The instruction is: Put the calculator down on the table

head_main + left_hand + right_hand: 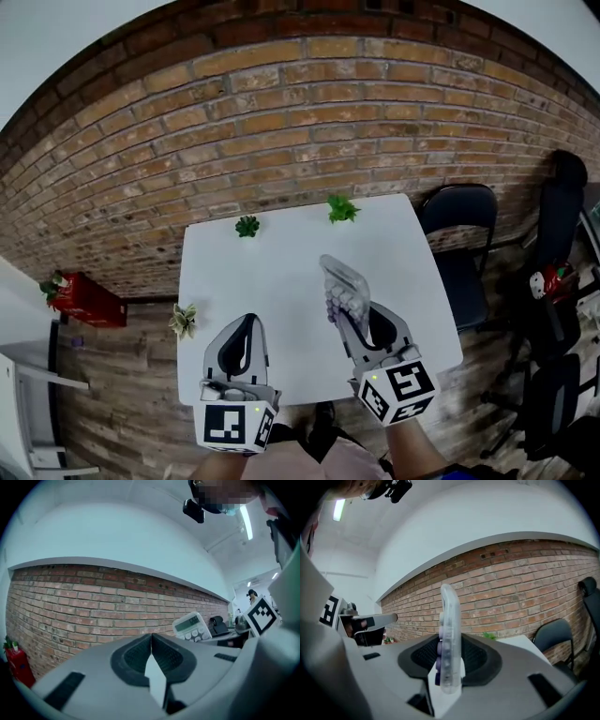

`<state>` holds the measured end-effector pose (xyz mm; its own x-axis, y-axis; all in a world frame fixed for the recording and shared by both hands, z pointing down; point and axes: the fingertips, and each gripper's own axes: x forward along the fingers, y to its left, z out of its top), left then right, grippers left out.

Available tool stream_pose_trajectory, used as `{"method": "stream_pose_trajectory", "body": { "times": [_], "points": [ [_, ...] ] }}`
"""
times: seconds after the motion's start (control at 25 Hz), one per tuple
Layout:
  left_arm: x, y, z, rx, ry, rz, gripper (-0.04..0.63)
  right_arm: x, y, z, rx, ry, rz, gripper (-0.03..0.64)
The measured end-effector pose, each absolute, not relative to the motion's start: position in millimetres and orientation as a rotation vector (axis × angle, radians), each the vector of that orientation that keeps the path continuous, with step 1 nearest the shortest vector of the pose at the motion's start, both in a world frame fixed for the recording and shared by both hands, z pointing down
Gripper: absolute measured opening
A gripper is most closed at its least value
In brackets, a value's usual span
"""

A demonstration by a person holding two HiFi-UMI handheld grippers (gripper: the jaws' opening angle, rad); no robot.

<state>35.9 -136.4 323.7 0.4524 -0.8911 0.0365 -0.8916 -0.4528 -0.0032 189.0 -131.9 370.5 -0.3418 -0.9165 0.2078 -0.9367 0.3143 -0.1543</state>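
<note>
My right gripper (349, 321) is shut on a clear-bodied calculator (343, 291) with white and purple keys, held above the right half of the white table (272, 281). In the right gripper view the calculator (450, 639) stands on edge between the jaws, its top pointing up and its keys facing left. My left gripper (247, 330) hovers over the table's near left part with its jaws shut and nothing in them. From the left gripper view the calculator (191, 626) shows at the right, its display and keys facing the camera.
Two small green plants (247, 226) (342, 209) stand at the table's far edge, a third pale plant (184, 320) at its left edge. A brick wall (281, 122) is behind. Black chairs (464, 234) stand to the right. A red box (86, 300) sits on the floor at left.
</note>
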Motion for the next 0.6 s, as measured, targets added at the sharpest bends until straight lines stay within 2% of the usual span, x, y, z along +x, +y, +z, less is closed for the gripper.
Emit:
{"method": "stream_pose_trajectory", "body": {
  "times": [0.6],
  "points": [
    [-11.4,-188.1,309.4,2.562,-1.829,-0.043,0.013,143.8,-203.5,363.1,1.548,-2.537,0.31,0.135]
  ]
}}
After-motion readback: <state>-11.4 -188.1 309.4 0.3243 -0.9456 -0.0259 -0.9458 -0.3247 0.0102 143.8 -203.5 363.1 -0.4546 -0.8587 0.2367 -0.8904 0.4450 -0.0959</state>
